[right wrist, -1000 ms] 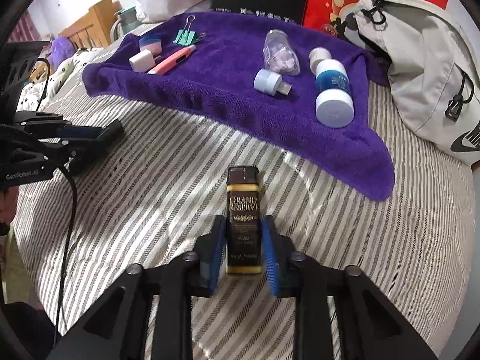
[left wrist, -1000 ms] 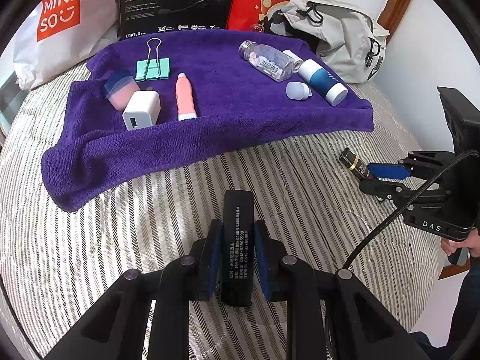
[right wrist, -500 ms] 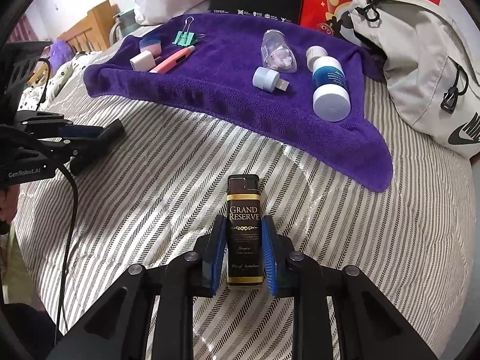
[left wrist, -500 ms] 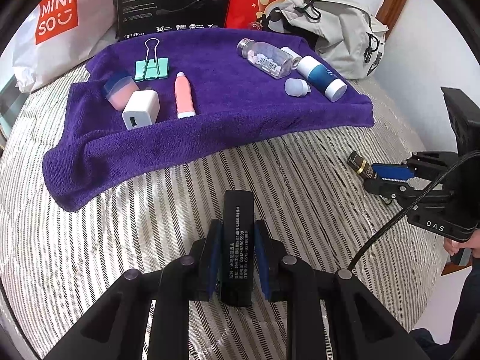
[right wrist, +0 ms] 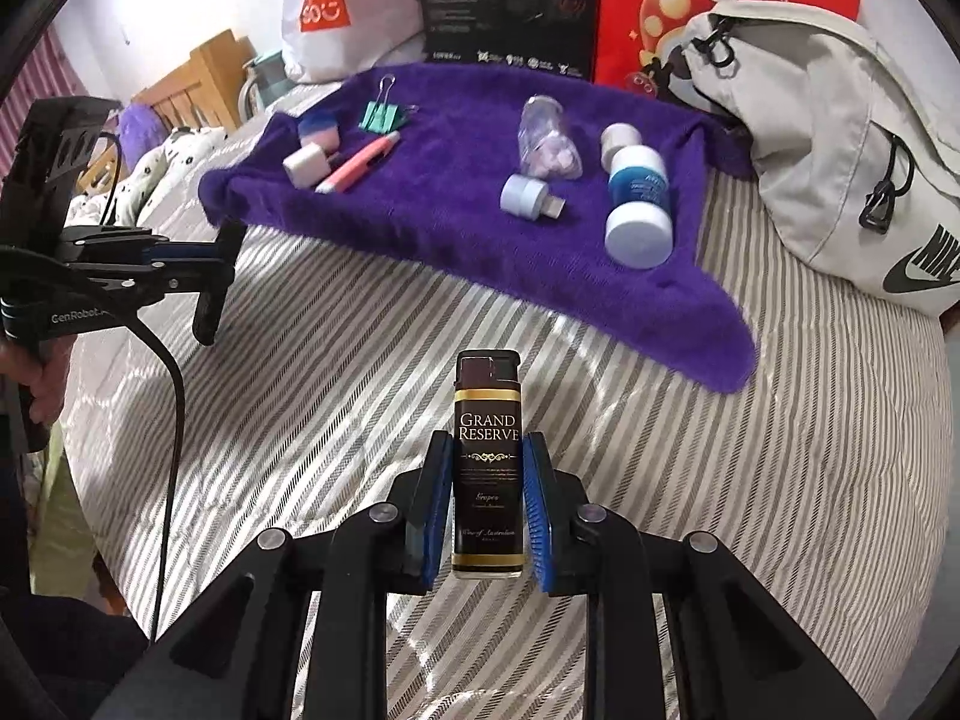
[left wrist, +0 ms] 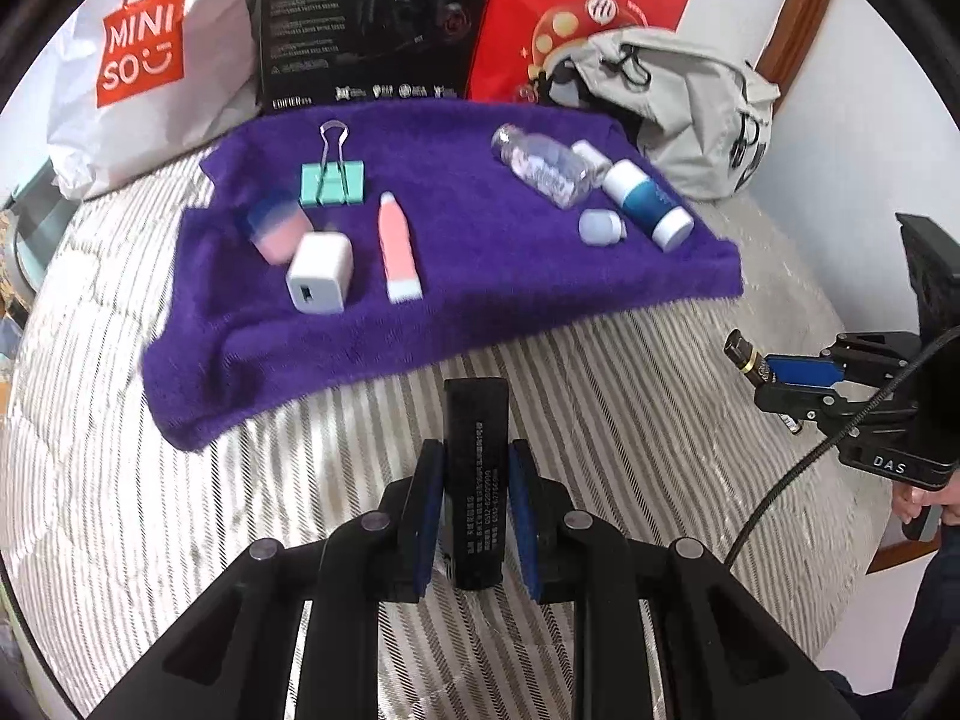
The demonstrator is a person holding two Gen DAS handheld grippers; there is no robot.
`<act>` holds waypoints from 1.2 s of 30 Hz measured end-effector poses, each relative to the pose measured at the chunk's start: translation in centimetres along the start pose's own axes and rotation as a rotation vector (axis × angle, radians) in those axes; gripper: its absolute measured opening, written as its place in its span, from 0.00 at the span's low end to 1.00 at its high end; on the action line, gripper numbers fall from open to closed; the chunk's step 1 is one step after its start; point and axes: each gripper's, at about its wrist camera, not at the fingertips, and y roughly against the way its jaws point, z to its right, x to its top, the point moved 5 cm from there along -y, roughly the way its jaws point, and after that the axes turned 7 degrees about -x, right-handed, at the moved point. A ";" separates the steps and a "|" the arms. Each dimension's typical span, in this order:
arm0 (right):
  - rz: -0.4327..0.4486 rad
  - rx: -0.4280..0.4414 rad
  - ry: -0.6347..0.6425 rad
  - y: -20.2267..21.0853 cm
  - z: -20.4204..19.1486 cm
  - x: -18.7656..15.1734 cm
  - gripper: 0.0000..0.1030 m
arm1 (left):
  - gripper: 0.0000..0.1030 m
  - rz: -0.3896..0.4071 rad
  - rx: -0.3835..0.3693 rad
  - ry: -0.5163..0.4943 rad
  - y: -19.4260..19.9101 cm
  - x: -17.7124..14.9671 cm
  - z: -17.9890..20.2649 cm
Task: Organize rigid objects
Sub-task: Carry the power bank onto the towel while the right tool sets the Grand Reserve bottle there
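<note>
both grippers loaded above a striped bed, small items laid out on a purple towel

the left gripper (left wrist: 475, 498) is clamped on a black lighter (left wrist: 475, 468) with small white print on its face. the lighter stands between the blue pads, its far end pointing at the near edge of the purple towel (left wrist: 480, 300). it is held above the striped bedcover (left wrist: 180, 510), apart from the towel.

the right gripper (right wrist: 487, 504) is clamped on a dark lighter (right wrist: 487, 456) labelled "grand reserve", with gold bands. this lighter is also held over the bedcover, short of the towel's near edge.

on the left half of the towel lie a green binder clip (left wrist: 332, 180), a blurred pink and blue item (left wrist: 276, 231), a white charger plug (left wrist: 319, 273) and a pink pen-like tube (left wrist: 397, 249). the plug is just beside the pink and blue item. on the right half lie a clear bottle with pale tablets (left wrist: 543, 165), a small white cap (left wrist: 591, 153), a blue and white bottle (left wrist: 647, 204) on its side and a small pale adapter (left wrist: 602, 226). the two groups are well apart.

beyond the towel stand a white shopping bag (left wrist: 144, 72), a black box (left wrist: 372, 18) and a red bag (left wrist: 576, 0). a grey backpack (left wrist: 690, 114) rests at the far right.
</note>
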 end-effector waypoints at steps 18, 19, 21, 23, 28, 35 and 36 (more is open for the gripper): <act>0.089 0.058 0.032 0.2 0.7 8.6 0.23 | 0.20 0.028 -0.003 0.001 -0.2 5.7 -2.3; 0.095 0.060 0.036 0.0 0.7 9.2 0.23 | 0.20 0.028 -0.003 0.005 -0.3 5.9 -2.5; 0.101 0.071 0.031 -0.3 0.6 10.2 0.23 | 0.20 0.027 -0.006 0.011 -0.7 6.5 -2.9; 0.106 0.080 0.025 -0.8 0.6 11.3 0.23 | 0.20 0.027 -0.004 0.013 -0.9 7.0 -3.2; 0.102 0.086 0.017 -2.9 0.0 13.9 0.23 | 0.20 0.024 -0.018 0.018 -1.4 8.1 -3.9; 0.036 0.087 0.063 -7.5 -2.3 15.4 0.23 | 0.20 0.019 -0.043 0.038 -2.4 9.6 -5.3; 0.027 0.081 0.072 -8.1 -2.6 15.4 0.23 | 0.20 0.019 -0.044 0.042 -2.5 9.8 -5.5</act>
